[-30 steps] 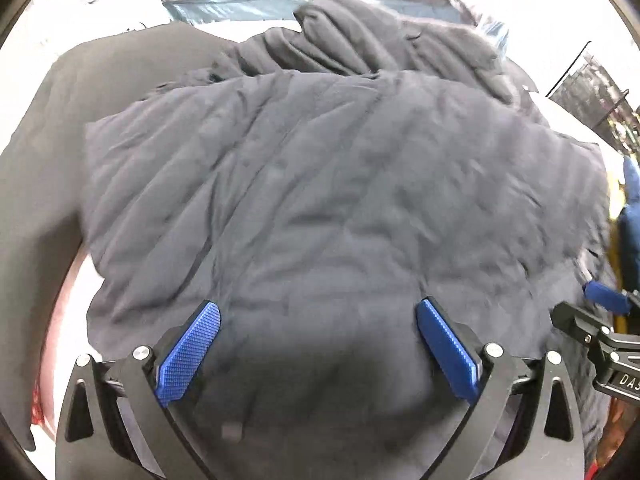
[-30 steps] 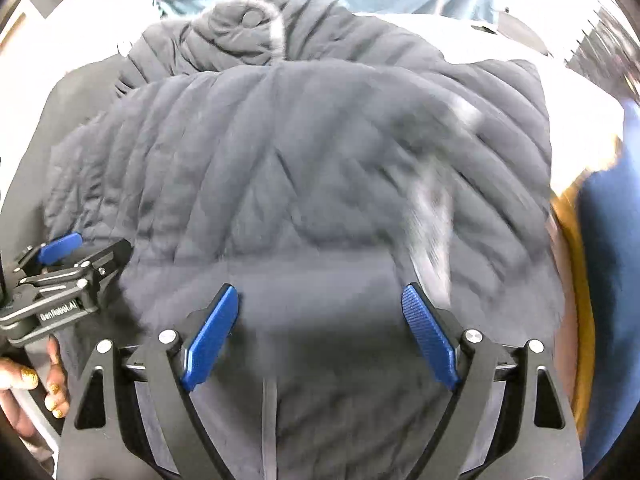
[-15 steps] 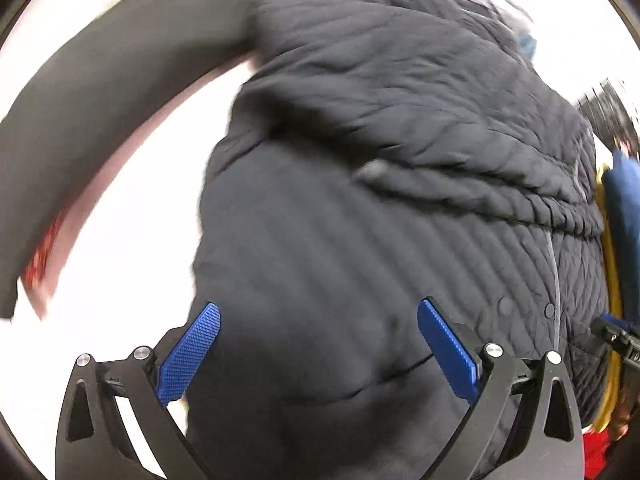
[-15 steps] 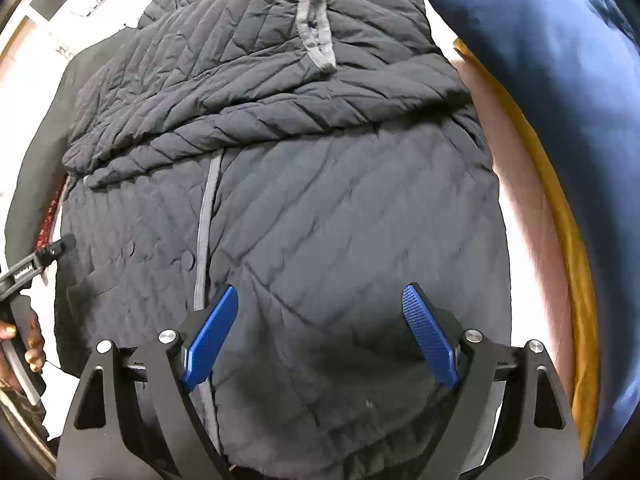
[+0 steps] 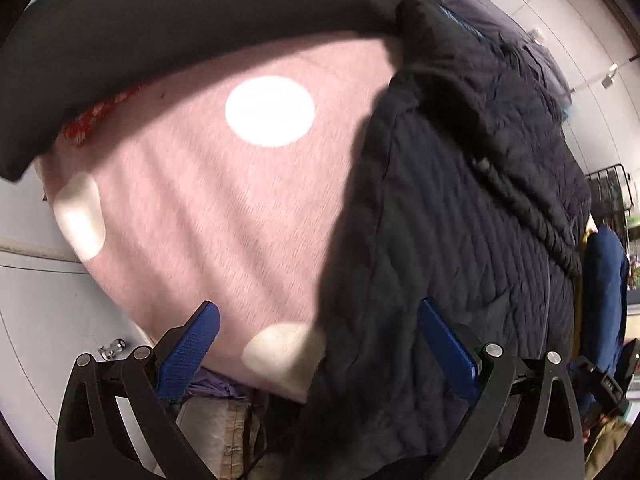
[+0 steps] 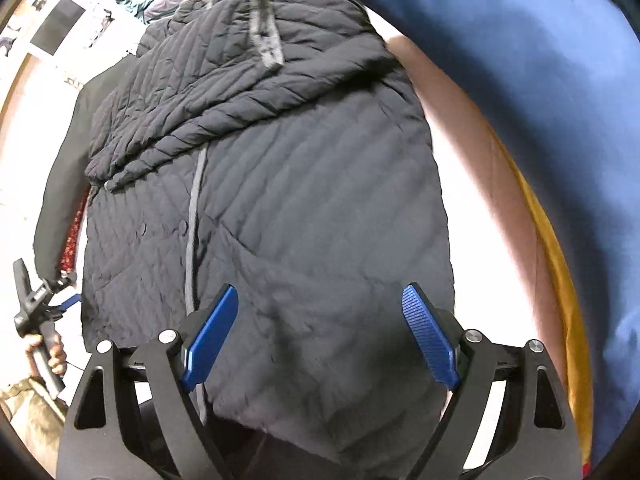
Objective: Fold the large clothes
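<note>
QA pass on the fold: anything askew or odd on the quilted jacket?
Yes. The quilted jacket has its upper part folded down crooked, so the fold edge slants diagonally across the body. The grey zipper strip sits left of centre. No damage shows. Both grippers are open.

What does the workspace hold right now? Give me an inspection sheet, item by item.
Surface: pink cover with white dots, partly bare left of the coat.
Job's things: dark quilted coat lies flat, a sleeve folded across its upper part, grey zip strip showing.
Clutter: black garment beyond the coat; blue cloth and an orange edge to the right; red patterned fabric.
Grippers: left tongs open, empty, over the coat's left edge; right tongs open, empty, above the hem.
Cables: nothing seen for certain.
Surroundings: pale floor; wire rack, blurred.
</note>
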